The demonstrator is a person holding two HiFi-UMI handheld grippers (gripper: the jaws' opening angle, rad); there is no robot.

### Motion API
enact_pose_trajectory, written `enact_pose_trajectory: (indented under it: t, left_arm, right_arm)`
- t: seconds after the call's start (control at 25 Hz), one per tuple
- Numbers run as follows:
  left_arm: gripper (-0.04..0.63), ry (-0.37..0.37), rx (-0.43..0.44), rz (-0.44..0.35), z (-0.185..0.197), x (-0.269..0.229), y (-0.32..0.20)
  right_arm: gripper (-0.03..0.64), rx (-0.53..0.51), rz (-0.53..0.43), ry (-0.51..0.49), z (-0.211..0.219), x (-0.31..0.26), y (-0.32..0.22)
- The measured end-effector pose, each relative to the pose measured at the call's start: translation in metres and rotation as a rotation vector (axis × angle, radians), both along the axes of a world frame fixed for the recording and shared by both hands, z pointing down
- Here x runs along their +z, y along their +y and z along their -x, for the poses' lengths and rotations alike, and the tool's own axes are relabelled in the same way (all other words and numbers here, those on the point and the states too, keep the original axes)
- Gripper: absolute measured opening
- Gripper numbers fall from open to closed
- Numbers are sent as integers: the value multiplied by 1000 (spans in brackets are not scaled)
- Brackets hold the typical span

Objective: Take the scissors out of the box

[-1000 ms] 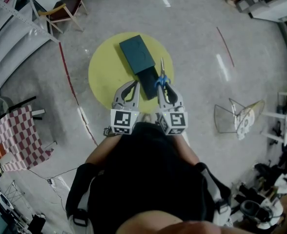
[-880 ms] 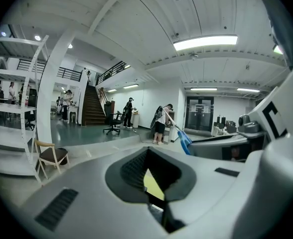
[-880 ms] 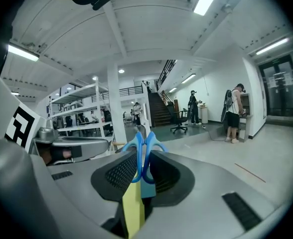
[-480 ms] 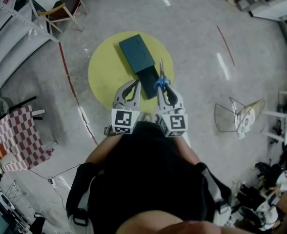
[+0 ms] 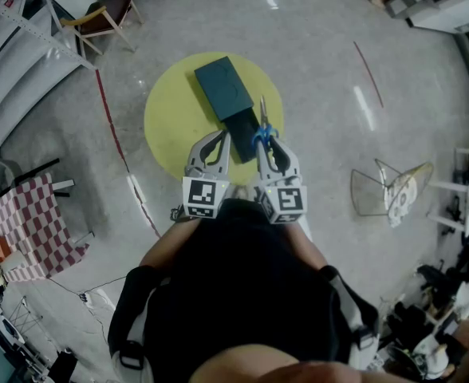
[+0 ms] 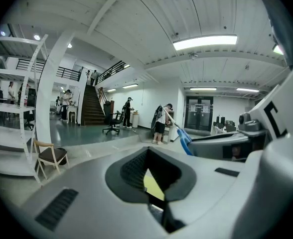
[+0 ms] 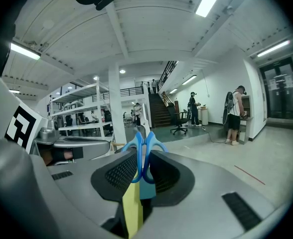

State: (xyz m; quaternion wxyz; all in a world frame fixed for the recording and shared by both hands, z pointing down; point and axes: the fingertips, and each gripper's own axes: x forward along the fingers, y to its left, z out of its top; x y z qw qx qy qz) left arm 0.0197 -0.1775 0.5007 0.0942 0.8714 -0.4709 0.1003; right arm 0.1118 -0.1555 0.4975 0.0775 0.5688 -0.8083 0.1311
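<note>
In the head view a dark teal box (image 5: pixel 224 88) lies on a round yellow table (image 5: pixel 171 126), its darker drawer (image 5: pixel 241 128) pulled out toward me. My right gripper (image 5: pixel 265 140) is shut on the blue-handled scissors (image 5: pixel 263 126), just right of the drawer, with the blades pointing away from me. The right gripper view shows the blue handles of the scissors (image 7: pixel 142 156) pinched between the pads. My left gripper (image 5: pixel 222 137) hovers beside the drawer's near end, jaws together and empty. In the left gripper view the scissors (image 6: pixel 183 138) show at the right.
A wooden chair (image 5: pixel 107 14) stands at the far left. A red checkered cloth (image 5: pixel 31 222) lies at the left, and a wire frame (image 5: pixel 382 190) stands on the floor at the right. A red line (image 5: pixel 119 146) runs along the floor beside the table.
</note>
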Motion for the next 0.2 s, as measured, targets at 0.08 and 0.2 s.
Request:
enact_pose_trajectory:
  t: [0.08,0.2]
  left_arm:
    - [-3,-1,0,0,0,0,0]
    - [-3,-4,1,0,0,0,0]
  right_arm:
    - [80,-3,5,6,0,2,0]
    - [80,-7,13,17,-1,4,1]
